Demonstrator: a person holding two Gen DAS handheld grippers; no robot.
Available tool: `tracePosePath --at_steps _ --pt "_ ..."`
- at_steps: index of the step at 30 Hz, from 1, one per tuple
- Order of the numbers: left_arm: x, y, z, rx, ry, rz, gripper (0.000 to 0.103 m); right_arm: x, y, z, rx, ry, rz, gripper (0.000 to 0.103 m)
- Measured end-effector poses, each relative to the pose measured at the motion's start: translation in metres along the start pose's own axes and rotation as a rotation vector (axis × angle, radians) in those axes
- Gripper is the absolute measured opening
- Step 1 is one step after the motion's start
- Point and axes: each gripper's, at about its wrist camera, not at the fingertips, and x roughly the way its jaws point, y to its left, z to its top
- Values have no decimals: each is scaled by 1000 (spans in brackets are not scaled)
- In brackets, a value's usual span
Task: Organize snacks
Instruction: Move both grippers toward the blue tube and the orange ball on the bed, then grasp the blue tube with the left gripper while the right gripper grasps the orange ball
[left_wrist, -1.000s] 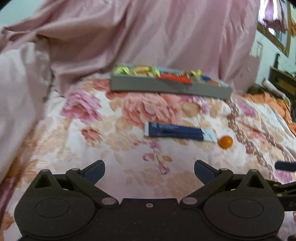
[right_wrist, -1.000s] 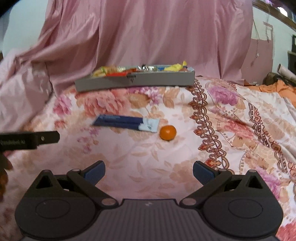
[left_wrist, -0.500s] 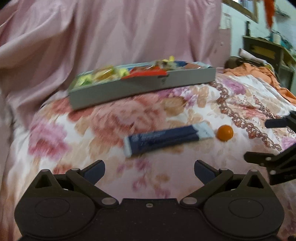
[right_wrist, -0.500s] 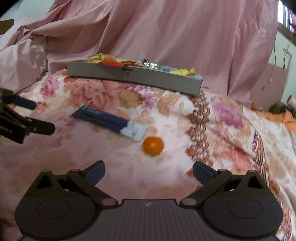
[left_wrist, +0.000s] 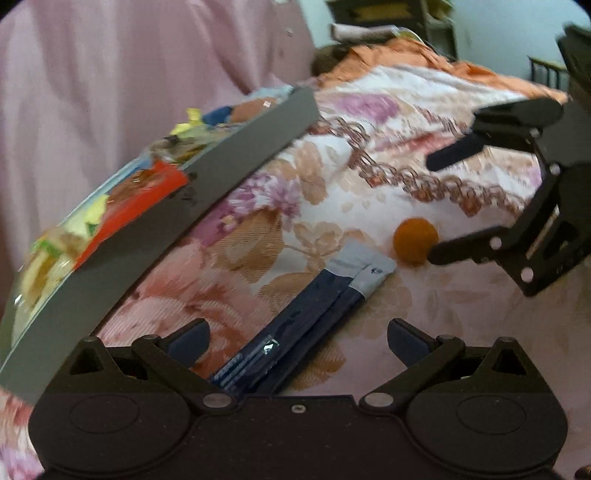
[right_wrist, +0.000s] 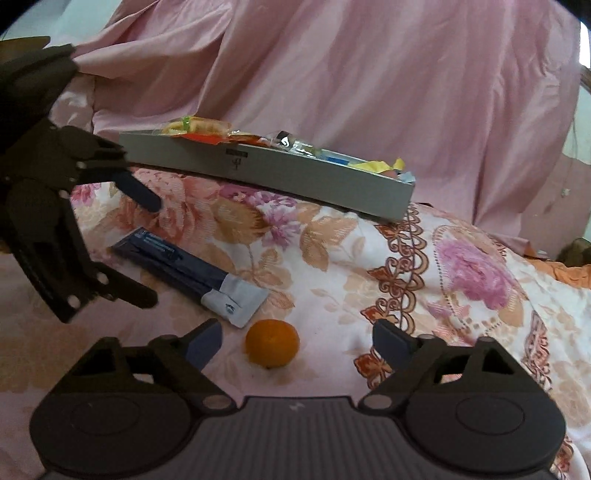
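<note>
Between the closing, still empty jaws of the right gripper (right_wrist: 295, 341), a small orange (right_wrist: 272, 343); between the wide-open left gripper (left_wrist: 297, 338) jaws, a blue packet (left_wrist: 295, 332); beyond both, the half-filled grey tray (right_wrist: 280, 171), two items outstanding.

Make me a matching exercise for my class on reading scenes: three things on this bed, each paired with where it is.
Things:
1. orange
2. dark blue packet
3. grey tray

Places:
A. at the back, full of snacks
B. between the right gripper's closing fingers, untouched
C. flat on the bedspread, between the left gripper's open fingers

Pairs: 1-B, 2-C, 3-A
</note>
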Motion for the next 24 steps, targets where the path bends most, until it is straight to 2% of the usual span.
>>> tracePosePath --at_steps 5,12,14,18,21,23,24 --pt "15 -2 1 50 48 -60 96 13 -6 0 36 22 40 82" --pt "23 7 8 38 93 -114 94 23 -10 -3 100 52 88 66" --pt "23 9 9 10 104 -135 84 25 -9 -4 105 66 94 58" --pt "18 9 7 -57 125 -137 73 26 -9 -4 139 82 113 40" --pt "17 4 7 -97 140 -115 66 25 -7 -1 154 93 112 40" --pt "13 1 8 -142 153 -106 53 24 -6 -2 159 97 113 40" --pt "12 -1 8 -167 158 -101 50 23 -6 -1 160 100 114 40"
